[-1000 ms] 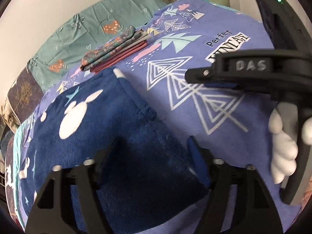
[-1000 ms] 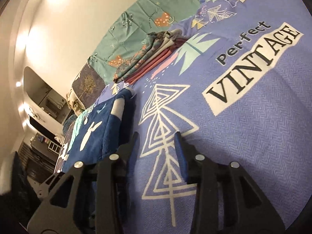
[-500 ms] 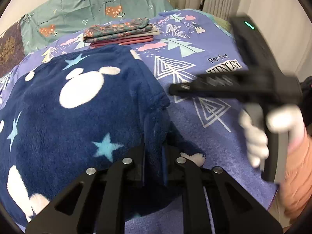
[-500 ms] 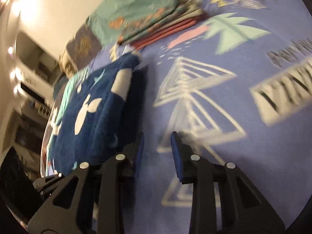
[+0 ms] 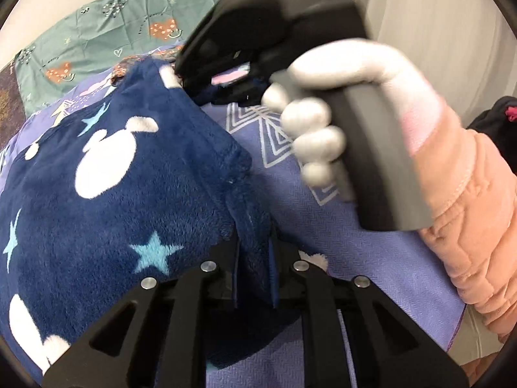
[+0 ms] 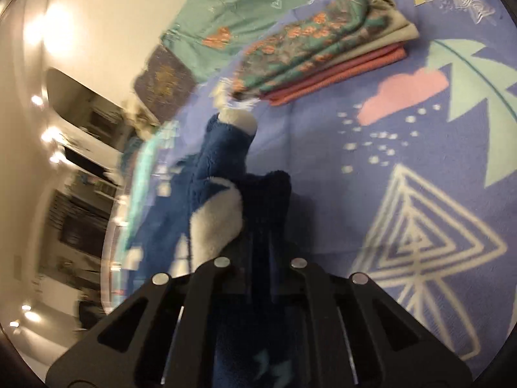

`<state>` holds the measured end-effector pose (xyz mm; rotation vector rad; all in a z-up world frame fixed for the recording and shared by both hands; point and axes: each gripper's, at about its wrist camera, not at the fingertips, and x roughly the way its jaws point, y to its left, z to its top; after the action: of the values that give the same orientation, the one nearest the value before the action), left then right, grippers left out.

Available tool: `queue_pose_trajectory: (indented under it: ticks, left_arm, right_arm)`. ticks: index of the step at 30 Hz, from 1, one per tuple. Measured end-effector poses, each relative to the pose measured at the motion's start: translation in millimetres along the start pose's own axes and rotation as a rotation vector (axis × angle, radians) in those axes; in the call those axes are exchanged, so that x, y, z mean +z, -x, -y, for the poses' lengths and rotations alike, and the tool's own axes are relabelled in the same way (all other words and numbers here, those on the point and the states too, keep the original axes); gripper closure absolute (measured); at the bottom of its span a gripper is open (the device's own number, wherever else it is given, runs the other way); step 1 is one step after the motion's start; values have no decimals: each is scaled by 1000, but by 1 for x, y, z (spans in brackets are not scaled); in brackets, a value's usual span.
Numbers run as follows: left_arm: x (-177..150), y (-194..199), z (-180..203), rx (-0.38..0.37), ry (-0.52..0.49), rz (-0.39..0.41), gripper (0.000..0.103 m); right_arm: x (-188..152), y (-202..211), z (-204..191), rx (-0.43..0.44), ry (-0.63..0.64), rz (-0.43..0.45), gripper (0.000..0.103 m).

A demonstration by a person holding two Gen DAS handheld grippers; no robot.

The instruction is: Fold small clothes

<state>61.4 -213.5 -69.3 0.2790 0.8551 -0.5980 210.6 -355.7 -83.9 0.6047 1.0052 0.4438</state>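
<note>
Left wrist view: both grippers, left gripper [image 5: 253,278] and right gripper [image 6: 260,258], pinch the blue fleece [image 5: 113,177] edge, mid-fold; next carry it across evenly.

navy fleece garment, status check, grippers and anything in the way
Left gripper shut on navy star-print fleece garment. Right gripper shut on another edge. Folded clothes stack lies beyond, apart from the garment.
</note>
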Motion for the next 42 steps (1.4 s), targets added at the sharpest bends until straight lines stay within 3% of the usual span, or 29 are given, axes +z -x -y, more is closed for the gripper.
queue_pose_trajectory:
  ticks: [1, 3, 6, 8, 10, 12, 14, 15, 17, 21, 25, 29, 33, 36, 38, 42]
  left_arm:
    - [0, -2, 1, -5, -4, -2, 89]
    - [0, -5, 3, -10, -5, 1, 88]
    - [-1, -5, 5, -8, -12, 6, 85]
    - [-3, -5, 7, -6, -16, 10, 84]
    - [-3, -5, 5, -14, -7, 15, 83]
    - [-5, -4, 4, -25, 8, 20, 82]
    - [-6, -3, 4, -34, 21, 23, 80]
    - [-6, -3, 4, -40, 28, 26, 78]
    - [-7, -2, 4, -44, 37, 31, 77]
    - [-14, 15, -4, -99, 71, 40, 77]
    - [-32, 51, -24, -148, 90, 68, 75]
    - [-66, 104, -83, -117, 230, 163, 71]
    - [-120, 154, -170, 96, 434, 233, 70]
    - [-167, 179, -231, 202, 601, 251, 70]
    - [-196, 193, -259, 203, 684, 280, 70]
    - [-218, 195, -287, 93, 721, 293, 68]
  right_arm:
    - [-1, -8, 9, -31, -17, -13, 96]
    - [-5, -17, 31, 18, -79, -12, 96]
    - [-7, -5, 28, 20, -81, 4, 94]
    - [-6, 17, 13, -31, -22, 58, 95]
    - [-6, 41, -7, -8, 58, 108, 95]
    - [-10, 53, -23, 71, 119, 98, 95]
    - [-20, 49, -36, 97, 203, 23, 95]
    - [-26, 37, -39, 25, 242, -18, 94]
    - [-34, 4, -30, -202, 290, -54, 103]
    - [-37, -1, -19, -146, 258, 6, 103]
    - [-44, 4, -45, -248, 349, 24, 103]
    - [-54, 29, -51, -273, 348, 55, 95]
    - [-60, 44, -81, -271, 381, 92, 94]
    - [-65, 44, -112, -234, 407, 102, 90]
    - [-68, 32, -142, -213, 447, 91, 86]
    - [-85, -7, -197, -162, 529, 44, 79]
